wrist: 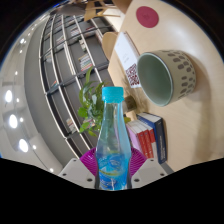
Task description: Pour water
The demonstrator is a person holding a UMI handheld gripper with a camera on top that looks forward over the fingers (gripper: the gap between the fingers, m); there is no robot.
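Note:
A clear plastic water bottle (111, 140) with a blue cap and a blue label stands between my gripper's (111, 165) two fingers, whose magenta pads (91, 160) press on its sides. The view is rolled sideways, so the bottle is held tilted relative to the room. A green cup (167, 77) with a dotted pattern sits on the pale table (120, 20) beyond the bottle, its open mouth turned toward me. The bottle's cap is on.
A leafy plant (90, 98) stands just beyond the bottle. A stack of books (150, 134) lies next to the bottle. A white card with a QR code (128, 62) and a red round coaster (147, 16) lie by the cup.

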